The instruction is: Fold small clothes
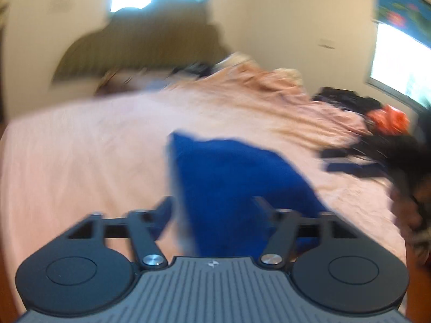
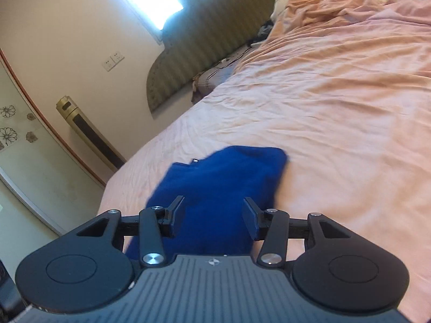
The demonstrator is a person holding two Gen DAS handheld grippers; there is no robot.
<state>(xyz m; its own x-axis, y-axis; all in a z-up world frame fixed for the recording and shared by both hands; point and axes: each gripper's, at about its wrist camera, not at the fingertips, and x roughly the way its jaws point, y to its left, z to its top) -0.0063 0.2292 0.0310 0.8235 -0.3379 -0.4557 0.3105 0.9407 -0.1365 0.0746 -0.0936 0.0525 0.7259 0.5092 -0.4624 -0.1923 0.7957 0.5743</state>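
Lying between both spread hand-held grippers [image 1: 212, 210] [image 2: 212, 215], blue garment [image 2: 226, 188] on pink sheet [image 2: 336, 121], tag unreadable.

Both the left gripper [image 1: 212, 210] and right gripper [image 2: 212, 215] have their jaws spread wide apart.

one blue garment [image 2: 226, 185] lies on one bed with one pink sheet [image 2: 336, 113]. two grippers show, one per view [image 1: 212, 210] [image 2: 212, 212]. one striped headboard [image 2: 210, 43], one bunched pink quilt [image 1: 269, 86], one dark clothes heap [image 1: 347, 99], one orange item [image 1: 388, 119], two wall sockets [image 2: 113, 60], one tall gold tower unit [image 2: 86, 132].
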